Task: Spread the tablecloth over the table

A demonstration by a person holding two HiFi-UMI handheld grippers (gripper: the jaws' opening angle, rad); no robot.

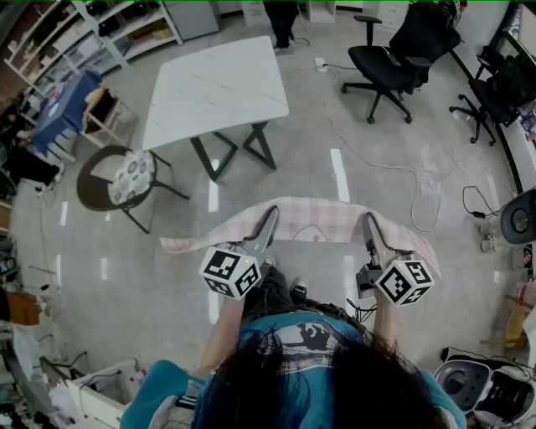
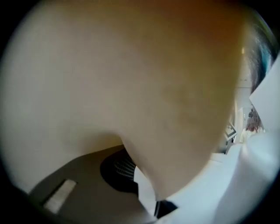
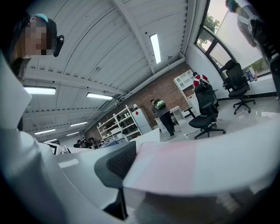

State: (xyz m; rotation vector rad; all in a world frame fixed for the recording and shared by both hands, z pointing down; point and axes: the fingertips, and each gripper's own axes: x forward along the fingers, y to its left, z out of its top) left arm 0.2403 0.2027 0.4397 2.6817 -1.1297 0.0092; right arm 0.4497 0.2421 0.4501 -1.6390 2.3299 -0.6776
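A person in a teal top [image 1: 172,387], seen from above, holds a two-jaw gripper level in each hand, the marker cubes [image 1: 230,272] nearest the camera. The left gripper [image 1: 270,216] pinches one end of a pink-and-white checked fabric tablecloth [image 1: 314,219], and the right gripper [image 1: 367,222] pinches the other. The cloth stretches as a band between them, in the air above the glossy grey floor [image 1: 377,193], with loose ends drooping outward past each gripper.

In the left gripper view the tablecloth [image 2: 131,78] drapes over nearly the whole frame. In the right gripper view it [image 3: 197,168] runs across the lower frame against the dark ribbed pad [image 3: 116,168].

Ahead, well apart from the cloth, stands the white marble-look rectangular table [image 1: 218,88] on dark angled legs, its top bare. To its left is a brown round-backed chair with a patterned round cushion [image 1: 126,178]. A white cable [image 1: 377,159] trails across the floor toward a black swivel office chair [image 1: 394,59]. Beyond the table's far edge stands someone in dark trousers [image 1: 282,21].
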